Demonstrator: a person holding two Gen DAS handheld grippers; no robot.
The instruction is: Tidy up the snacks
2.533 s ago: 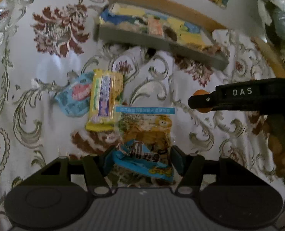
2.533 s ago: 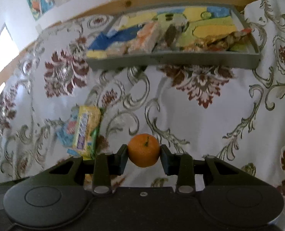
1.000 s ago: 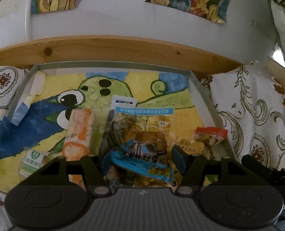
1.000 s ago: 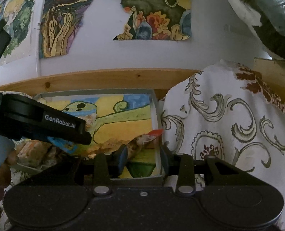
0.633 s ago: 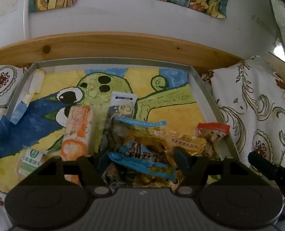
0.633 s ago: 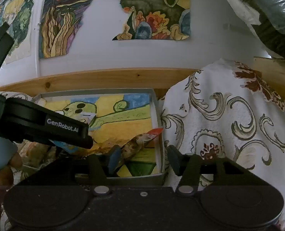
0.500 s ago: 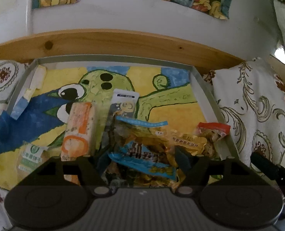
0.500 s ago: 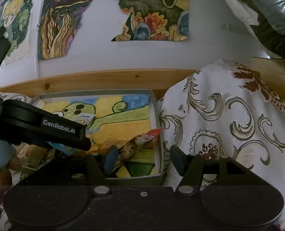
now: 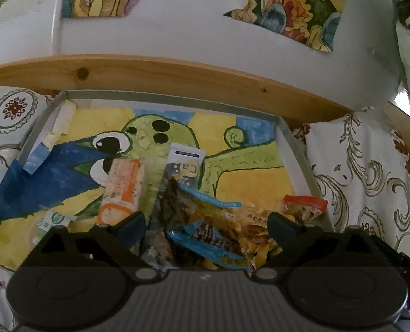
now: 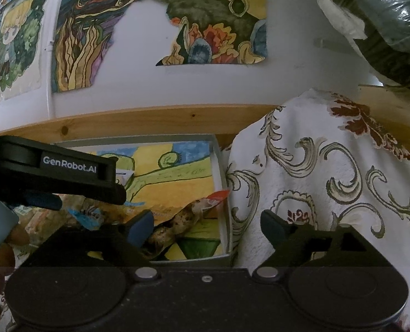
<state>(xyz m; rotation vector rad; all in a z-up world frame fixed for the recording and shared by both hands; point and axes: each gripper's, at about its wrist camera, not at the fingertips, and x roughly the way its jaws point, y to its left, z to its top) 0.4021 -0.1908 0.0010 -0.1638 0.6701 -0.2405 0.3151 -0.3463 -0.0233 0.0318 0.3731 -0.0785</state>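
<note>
Snacks are basically all piled in the shallow grey tray with the painted green-and-yellow cartoon liner (image 9: 293, 149), which sits against the wooden ledge (image 9: 177, 72). The left gripper (image 9: 205, 227) hangs right over the heap with its jaws spread wide, nothing pinched, and the clear yellow snack bag with the blue strip (image 9: 213, 238) lies loose in the gap between its fingers, so I'd call that one dropped off. Its long side runs roughly across the jaws, left to right. Beside it are an orange-and-white wrapped bar (image 9: 122, 191) lying lengthwise away from the camera and a small white-and-navy sachet (image 9: 184, 166) behind the bag. The right gripper (image 10: 205, 228) is also wide open and holding nothing; it hovers over the tray's near right corner, where a red-tipped packet of brownish snacks (image 10: 188, 215) lies diagonally, lower end toward the left finger. No orange in either view, can't say where it is. My guess: both claws just need to back straight out toward the person, and the floral white tablecloth (image 10: 315, 179) to the right is open.
</note>
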